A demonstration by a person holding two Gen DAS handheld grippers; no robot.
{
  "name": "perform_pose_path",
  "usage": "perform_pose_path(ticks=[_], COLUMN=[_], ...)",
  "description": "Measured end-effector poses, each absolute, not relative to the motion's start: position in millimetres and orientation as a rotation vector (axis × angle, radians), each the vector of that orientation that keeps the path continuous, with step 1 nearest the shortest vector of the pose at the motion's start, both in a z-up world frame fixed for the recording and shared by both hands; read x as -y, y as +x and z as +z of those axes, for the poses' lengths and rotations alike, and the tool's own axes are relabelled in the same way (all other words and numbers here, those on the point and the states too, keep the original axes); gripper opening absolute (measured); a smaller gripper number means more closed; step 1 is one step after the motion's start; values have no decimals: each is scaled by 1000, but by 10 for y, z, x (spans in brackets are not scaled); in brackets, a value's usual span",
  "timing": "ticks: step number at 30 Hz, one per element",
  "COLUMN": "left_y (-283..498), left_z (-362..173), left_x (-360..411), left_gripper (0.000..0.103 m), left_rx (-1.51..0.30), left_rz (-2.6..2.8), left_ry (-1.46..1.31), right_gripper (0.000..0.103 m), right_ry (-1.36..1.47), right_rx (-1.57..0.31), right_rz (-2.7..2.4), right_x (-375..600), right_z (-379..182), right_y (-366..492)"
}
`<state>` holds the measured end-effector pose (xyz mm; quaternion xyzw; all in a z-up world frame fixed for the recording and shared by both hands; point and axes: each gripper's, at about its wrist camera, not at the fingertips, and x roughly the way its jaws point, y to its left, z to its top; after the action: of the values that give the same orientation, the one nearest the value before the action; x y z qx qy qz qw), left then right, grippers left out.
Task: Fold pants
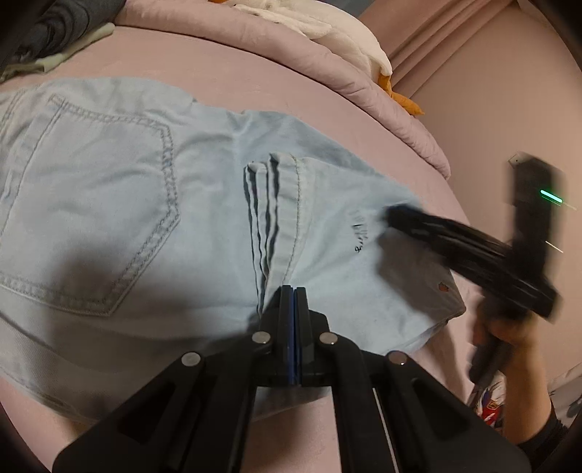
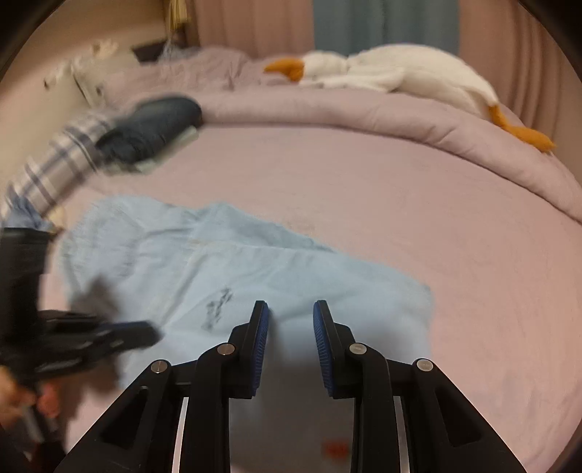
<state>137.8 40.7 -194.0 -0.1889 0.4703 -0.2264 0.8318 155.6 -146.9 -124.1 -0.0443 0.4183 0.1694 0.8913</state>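
Denim pants [image 1: 145, 203], soft and floppy, lie half-folded on the bed [image 1: 254, 91]; left hand-held gripper [image 1: 294, 291] pressed together at the hem stack, right hand-held gripper [image 2: 291, 316] spread, empty.

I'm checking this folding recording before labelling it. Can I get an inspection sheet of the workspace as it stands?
Surface: pink bed sheet, with a rumpled lilac quilt along the far side.
Job's things: light blue denim pants, partly folded, back pocket up, hems lying on top.
Clutter: white plush goose with orange feet; dark folded garment; plaid cloth.
Grippers: left gripper jaws shut at the fabric edge, grip on cloth not clear; right gripper jaws apart above the pants, nothing held.
Cables: nothing seen.
Surroundings: pink curtains, wall.
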Motion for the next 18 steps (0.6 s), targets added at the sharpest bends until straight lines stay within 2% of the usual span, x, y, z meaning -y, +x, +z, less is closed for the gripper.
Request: perform_pose_path(ticks=[1, 3, 7, 9, 12, 18], left_y=[1370, 1343, 1256, 1264, 1313, 1399], left_z=[-1922, -1913, -1918, -1916, -1894, -1858], left_x=[-416, -448, -600, -601, -550, -457], left_gripper=[4, 4, 4, 4, 4, 4], left_rx=[-996, -993, -1007, -1013, -1020, -1018], left_rz=[-483, -491, -512, -515, -514, -491], left_ry=[-401, -406, -428, -431, -433, -409], right_gripper=[28, 22, 21, 21, 21, 21], right_ry=[-97, -66, -22, -19, -40, -132], right_rx=[-939, -986, -991, -924, -931, -1047], right_rz=[326, 318, 268, 361, 494, 498], right_x=[1439, 1436, 1410, 1271, 969, 295], right_z=[-1410, -1567, -1355, -1146, -1109, -1539], right_y=[1765, 1970, 1989, 1829, 1768, 2184])
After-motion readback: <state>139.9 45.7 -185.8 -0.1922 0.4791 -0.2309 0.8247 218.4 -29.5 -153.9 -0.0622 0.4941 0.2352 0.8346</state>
